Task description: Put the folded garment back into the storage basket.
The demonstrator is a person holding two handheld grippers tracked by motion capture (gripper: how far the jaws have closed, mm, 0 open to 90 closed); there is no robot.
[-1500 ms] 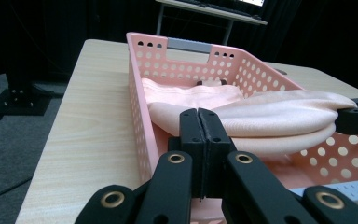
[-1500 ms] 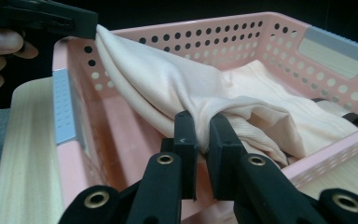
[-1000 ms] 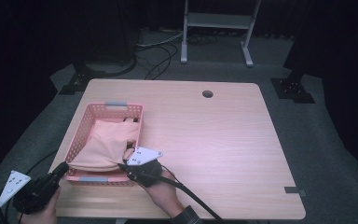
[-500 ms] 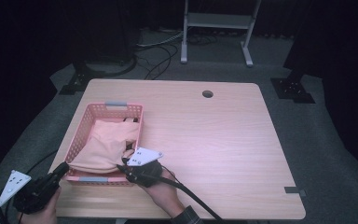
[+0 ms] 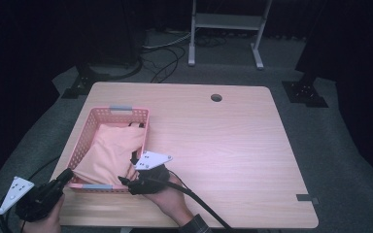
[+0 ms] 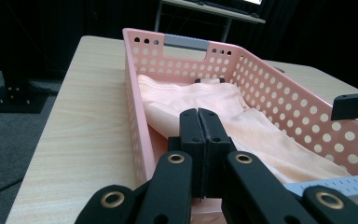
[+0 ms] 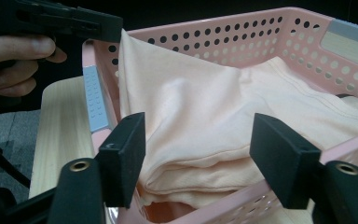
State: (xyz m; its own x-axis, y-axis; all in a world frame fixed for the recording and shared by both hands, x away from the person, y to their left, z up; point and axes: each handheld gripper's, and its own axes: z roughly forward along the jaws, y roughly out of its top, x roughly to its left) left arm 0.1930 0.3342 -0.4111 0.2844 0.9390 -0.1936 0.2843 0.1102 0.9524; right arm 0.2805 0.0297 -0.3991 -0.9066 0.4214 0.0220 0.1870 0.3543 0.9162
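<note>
At the near left corner of the table (image 5: 233, 145): pink basket (image 5: 96, 127) containing peach cloth (image 5: 111, 150), placement judged largely done; left gripper (image 6: 198, 122) pinching the cloth's corner at the rim, release pending; right gripper (image 7: 196, 154) jaws just opened wide, nothing between them.

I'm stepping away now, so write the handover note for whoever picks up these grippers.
Left gripper: jaws shut, at the near left corner of the pink basket; in the right gripper view it pinches a corner of the peach cloth and holds it up.
Right gripper: jaws have just been opening and now stand apart at the basket's near wall, pads off the cloth.
Done: the cloth lies mostly inside the basket, on the table.
Left: apparently to settle the lifted corner down inside and let go.
</note>
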